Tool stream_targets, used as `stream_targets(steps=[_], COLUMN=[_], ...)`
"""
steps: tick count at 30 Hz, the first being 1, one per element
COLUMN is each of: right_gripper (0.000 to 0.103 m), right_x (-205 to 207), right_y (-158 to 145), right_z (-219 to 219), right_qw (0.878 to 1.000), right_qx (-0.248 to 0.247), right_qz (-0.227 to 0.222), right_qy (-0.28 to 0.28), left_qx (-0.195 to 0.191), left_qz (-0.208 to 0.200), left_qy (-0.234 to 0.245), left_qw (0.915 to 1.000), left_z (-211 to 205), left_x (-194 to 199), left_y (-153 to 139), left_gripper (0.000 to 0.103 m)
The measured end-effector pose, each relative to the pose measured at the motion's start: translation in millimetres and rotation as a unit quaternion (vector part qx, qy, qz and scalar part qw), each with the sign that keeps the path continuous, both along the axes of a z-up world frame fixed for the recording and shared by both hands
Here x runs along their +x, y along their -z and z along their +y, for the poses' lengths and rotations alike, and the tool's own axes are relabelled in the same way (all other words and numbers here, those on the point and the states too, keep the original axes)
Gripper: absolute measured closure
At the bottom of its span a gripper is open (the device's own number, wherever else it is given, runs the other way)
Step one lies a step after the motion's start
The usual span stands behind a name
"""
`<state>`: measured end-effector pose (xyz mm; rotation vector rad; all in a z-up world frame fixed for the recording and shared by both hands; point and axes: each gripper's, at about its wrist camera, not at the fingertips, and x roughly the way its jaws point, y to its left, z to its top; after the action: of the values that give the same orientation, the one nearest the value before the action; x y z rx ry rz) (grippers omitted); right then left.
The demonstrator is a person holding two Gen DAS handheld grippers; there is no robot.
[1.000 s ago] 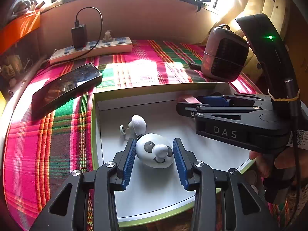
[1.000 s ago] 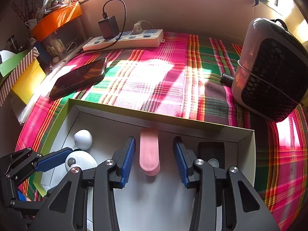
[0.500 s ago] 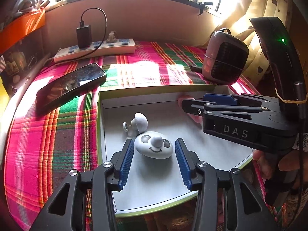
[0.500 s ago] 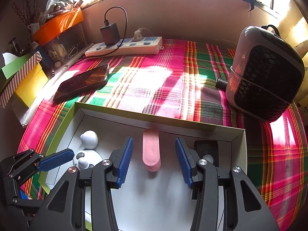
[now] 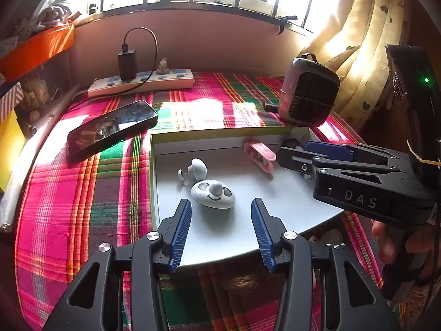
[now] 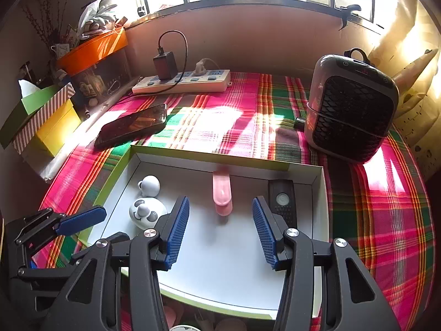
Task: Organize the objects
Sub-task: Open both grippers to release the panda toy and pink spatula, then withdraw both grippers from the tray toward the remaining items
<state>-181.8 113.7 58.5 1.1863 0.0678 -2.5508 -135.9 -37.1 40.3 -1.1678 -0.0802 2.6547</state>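
Note:
A shallow white box (image 5: 154,165) (image 6: 319,193) with a green rim lies on the plaid cloth. In it lie a white panda-face toy (image 5: 212,194) (image 6: 147,212), a small white mushroom-shaped piece (image 5: 197,168) (image 6: 150,185), a pink oblong item (image 5: 260,153) (image 6: 222,193) and a black remote (image 6: 282,202). My left gripper (image 5: 220,230) is open and empty, just short of the panda toy. My right gripper (image 6: 220,227) is open and empty, hovering short of the pink item; it also shows in the left wrist view (image 5: 317,157).
A black phone (image 5: 110,128) (image 6: 132,125) lies left of the box. A white power strip (image 5: 143,82) (image 6: 182,81) with a charger sits at the back. A small heater (image 5: 308,99) (image 6: 352,107) stands at the right. Boxes (image 6: 41,121) line the left edge.
Both grippers have drawn back and up from the box. The panda toy, earlier between the left fingers, now lies ahead of them. The pink item now lies ahead of the right fingers.

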Motion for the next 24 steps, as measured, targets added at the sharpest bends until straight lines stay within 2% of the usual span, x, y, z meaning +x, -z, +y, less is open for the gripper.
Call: stream_targets(steps=[11, 20, 24], right_gripper=[0.054, 0.054, 0.054], right_x=[45.9, 77.4, 90.3], right_y=[-8.8, -3.7, -1.2], right_z=[18.9, 40.9, 48.0], right_qw=[0.999, 0.999, 0.998], right_qx=[-0.007, -0.004, -0.002], right_qz=[0.026, 0.033, 0.038], right_qy=[0.018, 0.043, 0.053], left_qx=[0.011, 0.035, 0.033], left_qz=[0.019, 0.012, 0.004], left_qy=[-0.008, -0.006, -0.002], left_qw=[0.9997, 0.9993, 0.9994], left_z=[-10.2, -21.1, -20.8], left_x=[37.8, 63.1, 68.9], left_y=[-7.9, 0.1, 8.3], left_gripper=[0.059, 0.059, 0.059])
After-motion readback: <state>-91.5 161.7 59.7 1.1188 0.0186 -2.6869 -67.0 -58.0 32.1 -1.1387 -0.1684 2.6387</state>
